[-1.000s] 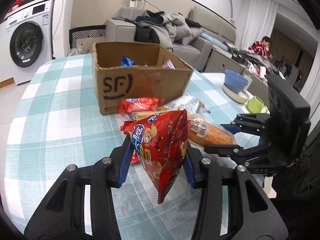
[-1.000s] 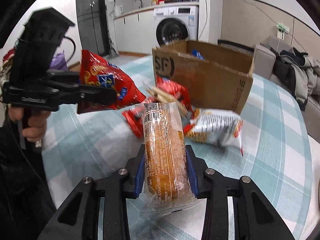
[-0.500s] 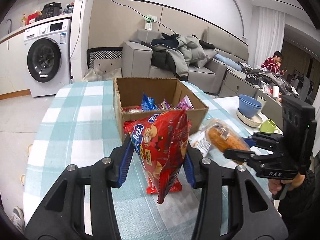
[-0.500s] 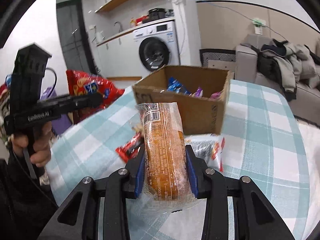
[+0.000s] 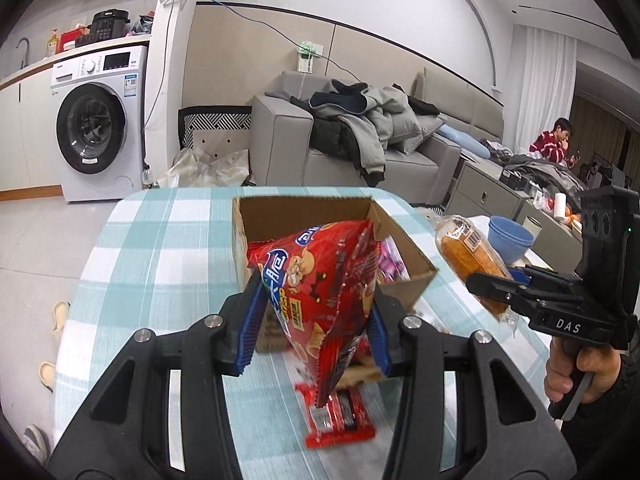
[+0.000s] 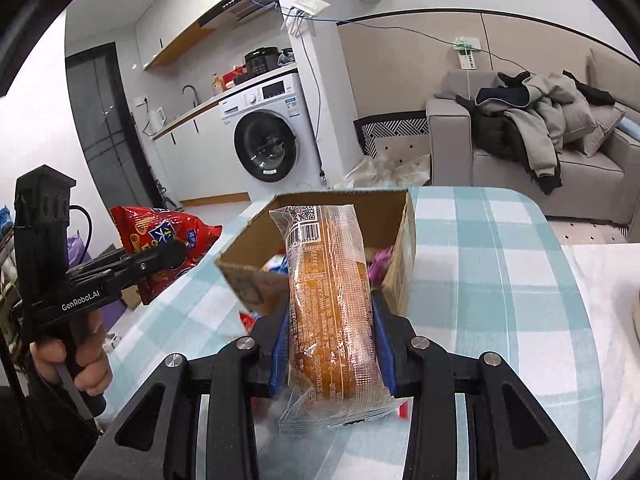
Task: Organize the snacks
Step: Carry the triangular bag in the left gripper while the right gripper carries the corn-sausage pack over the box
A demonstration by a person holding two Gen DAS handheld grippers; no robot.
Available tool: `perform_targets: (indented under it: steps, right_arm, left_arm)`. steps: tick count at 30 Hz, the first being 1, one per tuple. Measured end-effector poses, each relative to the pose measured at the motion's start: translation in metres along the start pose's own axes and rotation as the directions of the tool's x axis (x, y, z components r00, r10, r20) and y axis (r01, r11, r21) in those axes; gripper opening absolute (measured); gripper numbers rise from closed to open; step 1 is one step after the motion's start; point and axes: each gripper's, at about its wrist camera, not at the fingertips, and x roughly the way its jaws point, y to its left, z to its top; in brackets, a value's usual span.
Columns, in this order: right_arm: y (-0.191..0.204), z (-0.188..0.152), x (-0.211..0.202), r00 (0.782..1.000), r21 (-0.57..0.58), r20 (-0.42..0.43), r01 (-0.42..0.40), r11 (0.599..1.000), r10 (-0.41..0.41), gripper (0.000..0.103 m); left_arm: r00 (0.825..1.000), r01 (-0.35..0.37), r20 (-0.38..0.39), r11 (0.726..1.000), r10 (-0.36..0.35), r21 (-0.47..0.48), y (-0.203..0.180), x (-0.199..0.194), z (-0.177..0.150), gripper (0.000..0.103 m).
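Cardboard box (image 5: 404, 264) is the landmark, open top, some snacks already inside. Left gripper (image 5: 314, 328) clamped on red chip bag (image 5: 320, 292), bag hanging in the air just in front of the box's near wall, its top overlapping the opening. Right gripper (image 6: 332, 344) clamped on wrapped bread roll (image 6: 330, 292), held lengthwise, also short of the box at its near corner. Red candy bar (image 5: 340, 420) lies on the checked tablecloth (image 5: 160, 240) before the box. Step in hand, likely: drop both in. Carry each fully past the rim, lower into free space, release one at a time so the bag doesn't catch the wall.
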Motion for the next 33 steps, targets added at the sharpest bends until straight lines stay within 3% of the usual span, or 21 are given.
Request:
perform_targets:
  steps: [19, 33]
  right_arm:
    - [-0.019, 0.046, 0.058, 1.0, 0.043, 0.005, 0.006, 0.999, -0.007, 0.037]
    - [-0.029, 0.06, 0.11, 0.999, 0.055, -0.039, 0.01, 0.998, -0.008, 0.037]
  left_arm:
    - [0.999, -0.044, -0.009, 0.999, 0.044, 0.008, 0.015, 0.078, 0.056, 0.042]
    - [0.996, -0.076, -0.052, 0.997, 0.077, 0.013, 0.034, 0.149, 0.058, 0.042]
